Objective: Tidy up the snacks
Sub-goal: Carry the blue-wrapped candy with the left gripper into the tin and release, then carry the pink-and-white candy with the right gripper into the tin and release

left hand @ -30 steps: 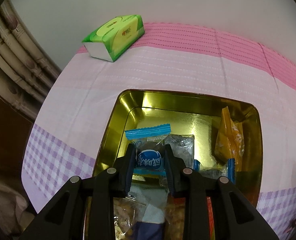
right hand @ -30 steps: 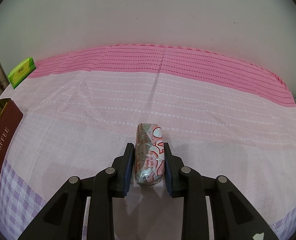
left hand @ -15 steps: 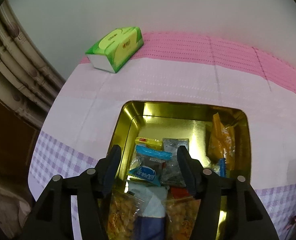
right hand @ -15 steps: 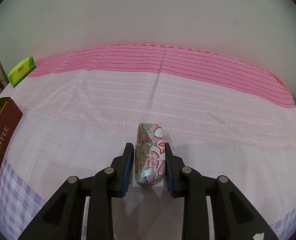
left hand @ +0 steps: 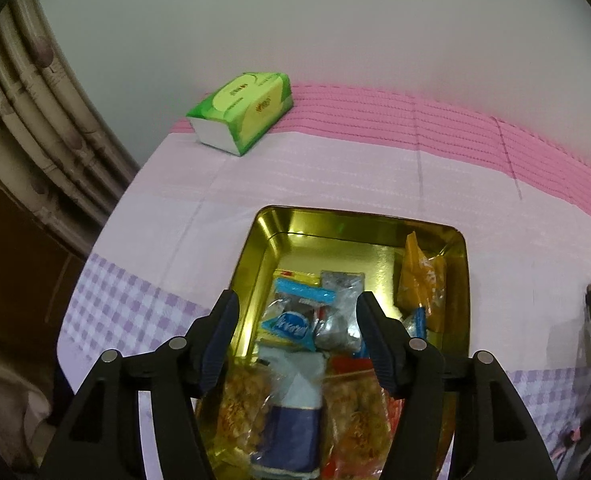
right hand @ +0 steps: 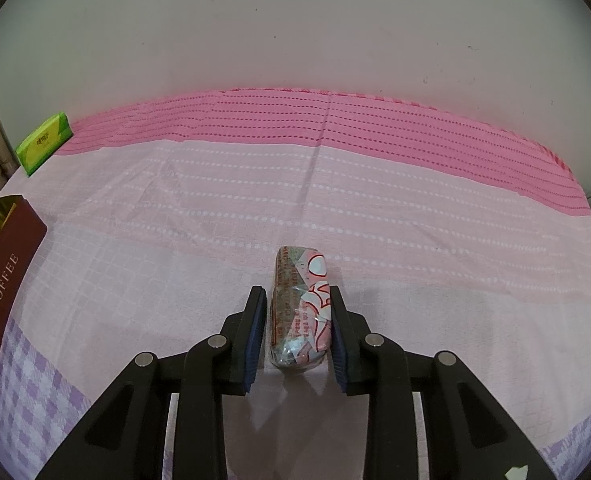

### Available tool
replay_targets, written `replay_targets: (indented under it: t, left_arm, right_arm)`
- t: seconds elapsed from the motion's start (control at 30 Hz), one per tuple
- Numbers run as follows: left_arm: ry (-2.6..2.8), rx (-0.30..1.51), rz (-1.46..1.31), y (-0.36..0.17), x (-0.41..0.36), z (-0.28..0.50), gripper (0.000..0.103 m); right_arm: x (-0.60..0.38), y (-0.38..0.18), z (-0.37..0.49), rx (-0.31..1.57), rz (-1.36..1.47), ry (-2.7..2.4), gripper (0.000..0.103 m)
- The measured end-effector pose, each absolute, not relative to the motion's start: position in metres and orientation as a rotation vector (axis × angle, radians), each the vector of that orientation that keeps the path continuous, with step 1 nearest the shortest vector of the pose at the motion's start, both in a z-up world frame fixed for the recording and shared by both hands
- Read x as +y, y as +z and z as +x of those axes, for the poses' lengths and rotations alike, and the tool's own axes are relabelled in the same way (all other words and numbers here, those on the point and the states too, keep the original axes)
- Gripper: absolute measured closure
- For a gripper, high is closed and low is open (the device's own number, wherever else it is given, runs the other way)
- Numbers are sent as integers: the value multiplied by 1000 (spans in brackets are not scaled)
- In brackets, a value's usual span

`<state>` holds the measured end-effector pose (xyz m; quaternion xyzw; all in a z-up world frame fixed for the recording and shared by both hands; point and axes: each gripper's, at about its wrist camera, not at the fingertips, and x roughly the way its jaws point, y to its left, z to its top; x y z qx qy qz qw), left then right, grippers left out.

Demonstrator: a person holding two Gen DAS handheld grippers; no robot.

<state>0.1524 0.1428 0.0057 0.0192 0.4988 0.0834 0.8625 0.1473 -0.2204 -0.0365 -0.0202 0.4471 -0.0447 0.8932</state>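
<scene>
In the left wrist view my left gripper [left hand: 297,304] hovers above the gold tin [left hand: 255,240], its jaws opening with nothing held between them. Below it a blue-and-white snack packet [left hand: 291,322] lies loose in the tin on top of other snacks. An orange packet [left hand: 419,284] leans against the tin's right wall. In the right wrist view my right gripper [right hand: 295,294] is shut on a silver, pink and red snack packet [right hand: 299,272], which lies lengthwise on the pink tablecloth.
A green tissue box [left hand: 241,114] sits at the table's far left corner by the wall. The tin's maroon "TOFFEE" lid [right hand: 3,292] lies at the left of the right wrist view. A curtain hangs past the table's left edge.
My left gripper let go of the blue-and-white packet, which dropped into the tin, then opened wide and rose. The right gripper and its packet have stayed put.
</scene>
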Motion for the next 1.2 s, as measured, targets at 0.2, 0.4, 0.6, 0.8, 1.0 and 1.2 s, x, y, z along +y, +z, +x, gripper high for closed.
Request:
replay_targets:
  t: [0.2,0.4,0.6,0.8,1.0,1.2]
  left_arm:
    - [201,1037,46,5,151,134,40]
    - [233,1029,54,1,159,122,36]
    - [252,1016,37,3,170,115,31]
    - [283,1016,-9,2,188,107,27]
    - [302,1033,-60,-6,198,97,27]
    - [307,1041,-51,-11,199,86,27]
  right_arm:
    - [-220,-36,146,931,-56,-86,78]
    - [-219,-34,146,951,-62,-93,80]
    - [-208,-30,150,966,-77,-106,80]
    - [-178,-10,150,925,-77,-49,80]
    - [-119,11,151,889,-64,106,80]
    - [-50,21,154,874,-82,266,80]
